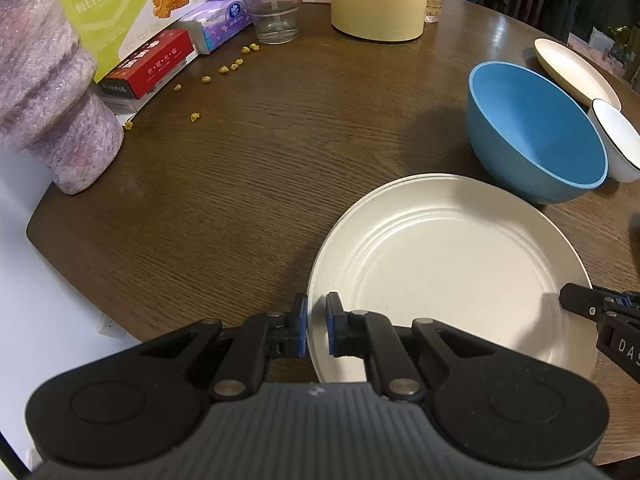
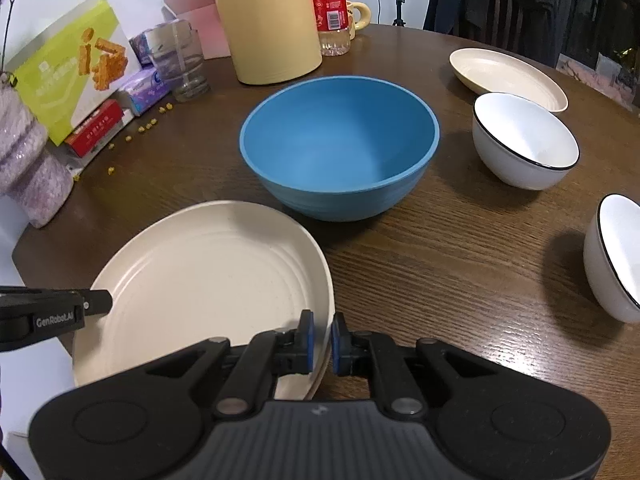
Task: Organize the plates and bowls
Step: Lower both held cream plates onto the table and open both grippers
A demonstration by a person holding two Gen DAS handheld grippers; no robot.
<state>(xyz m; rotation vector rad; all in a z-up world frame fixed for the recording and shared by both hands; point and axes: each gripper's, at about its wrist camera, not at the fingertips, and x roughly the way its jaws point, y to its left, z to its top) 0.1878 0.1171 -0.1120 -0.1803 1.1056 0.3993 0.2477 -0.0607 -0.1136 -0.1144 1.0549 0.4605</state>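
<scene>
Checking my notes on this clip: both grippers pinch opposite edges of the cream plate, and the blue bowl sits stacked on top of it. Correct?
Not quite. The blue bowl stands on the table behind the cream plate, not on it, as the right wrist view shows. The left gripper and right gripper do pinch opposite edges.

From my right wrist view, the large plate [image 2: 192,280] lies nearest on the worktop [image 2: 440,264], at the left. The big bowl [image 2: 340,148] sits just behind it. Right of that bowl stands a smaller bowl [image 2: 524,140], with a second plate [image 2: 508,74] behind it. Another small bowl [image 2: 616,256] sits at the far right. Boxes [image 2: 76,80] line the left edge.
</scene>
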